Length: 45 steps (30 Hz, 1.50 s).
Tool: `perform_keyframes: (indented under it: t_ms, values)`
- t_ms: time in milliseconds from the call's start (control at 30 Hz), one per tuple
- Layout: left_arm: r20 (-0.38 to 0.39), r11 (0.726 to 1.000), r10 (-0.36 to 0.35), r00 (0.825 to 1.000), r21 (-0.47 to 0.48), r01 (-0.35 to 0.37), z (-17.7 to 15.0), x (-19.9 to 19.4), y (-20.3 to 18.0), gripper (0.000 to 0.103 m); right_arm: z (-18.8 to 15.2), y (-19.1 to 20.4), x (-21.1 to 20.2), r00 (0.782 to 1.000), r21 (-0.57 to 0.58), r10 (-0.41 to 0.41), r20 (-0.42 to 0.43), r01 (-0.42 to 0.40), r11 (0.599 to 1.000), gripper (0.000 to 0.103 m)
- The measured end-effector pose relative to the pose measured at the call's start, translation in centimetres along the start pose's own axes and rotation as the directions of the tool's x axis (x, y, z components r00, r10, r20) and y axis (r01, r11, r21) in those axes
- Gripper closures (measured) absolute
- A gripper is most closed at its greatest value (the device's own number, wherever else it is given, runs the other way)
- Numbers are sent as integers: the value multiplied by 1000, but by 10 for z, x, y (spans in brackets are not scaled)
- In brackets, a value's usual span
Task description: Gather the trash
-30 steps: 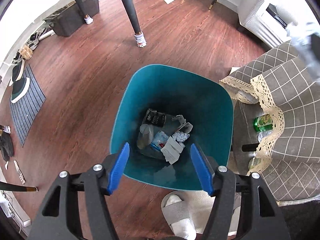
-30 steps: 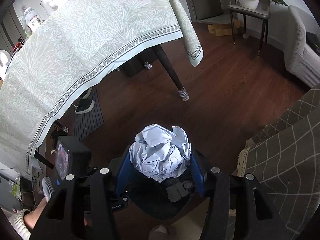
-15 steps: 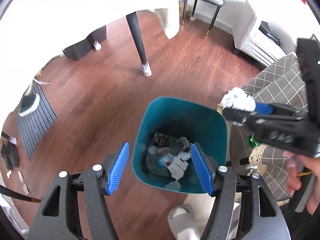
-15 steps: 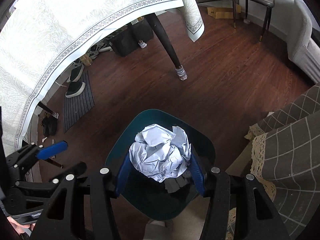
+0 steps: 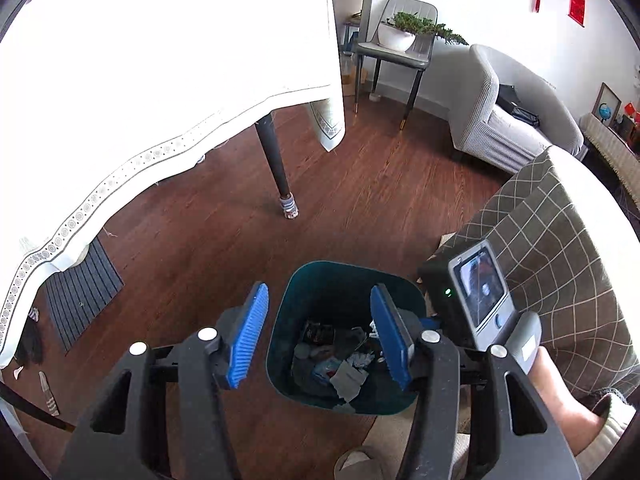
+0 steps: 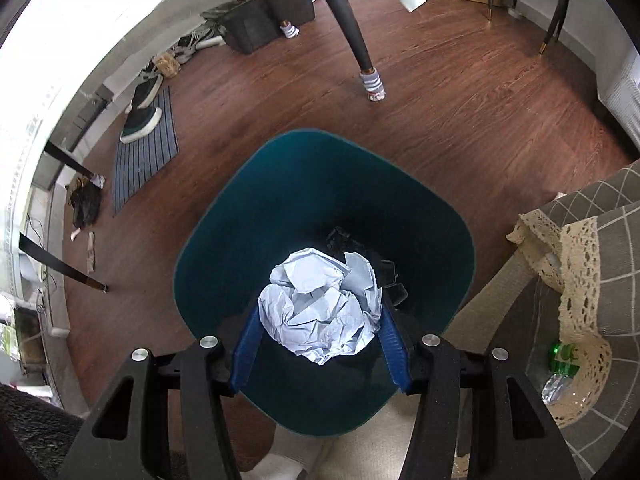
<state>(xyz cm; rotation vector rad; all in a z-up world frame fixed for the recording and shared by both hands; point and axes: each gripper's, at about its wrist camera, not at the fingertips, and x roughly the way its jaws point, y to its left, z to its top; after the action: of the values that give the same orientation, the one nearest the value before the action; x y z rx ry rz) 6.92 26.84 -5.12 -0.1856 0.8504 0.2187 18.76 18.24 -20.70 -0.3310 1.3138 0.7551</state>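
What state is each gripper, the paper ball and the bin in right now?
left gripper: open, empty, above the bin.
right gripper: shut on the crumpled paper ball, over the bin mouth.
crumpled paper ball: clamped between the blue pads, not yet dropped.
teal bin: upright on the floor, lidless, trash at the bottom.

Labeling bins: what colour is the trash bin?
Teal trash bin, clearest in the right wrist view.

wood floor (image 5: 360, 200), draped table (image 5: 160, 60), grey armchair (image 5: 508, 120)
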Motion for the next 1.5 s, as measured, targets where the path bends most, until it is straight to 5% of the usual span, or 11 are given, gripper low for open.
perform_keyframes:
  t_ms: [167, 433, 700, 833, 1067, 1133, 1500]
  values:
    - [36, 1000, 19, 999, 18, -19, 4, -11, -6, 57, -5, 4, 14, 999, -21, -17, -38, 16, 1000, 47]
    - [79, 999, -30, 996, -11, 31, 8, -30, -11, 57, -12, 2, 17, 998, -41, -46, -44, 44, 998, 33]
    - [113, 999, -23, 993, 31, 19, -2, -59, -18, 51, -11, 2, -41, 991, -15, -9, 136, 11, 1000, 34]
    - [137, 1000, -20, 990, 13, 18, -11, -80, -14, 33, -13, 10, -79, 972, -21, -9, 235, 14, 1000, 34]
    - [217, 999, 20, 976, 39, -29, -21, -115, -24, 19, -31, 15, -154, 923, -27, -49, 383, 64, 998, 35]
    - [244, 998, 25, 969, 43, -37, -25, -125, -27, 10, -43, 12, -179, 897, -12, -68, 437, 82, 997, 36]
    - [354, 994, 40, 935, 81, -73, -42, -152, -51, 5, -128, -32, -292, 752, 163, -253, 609, 193, 968, 39]
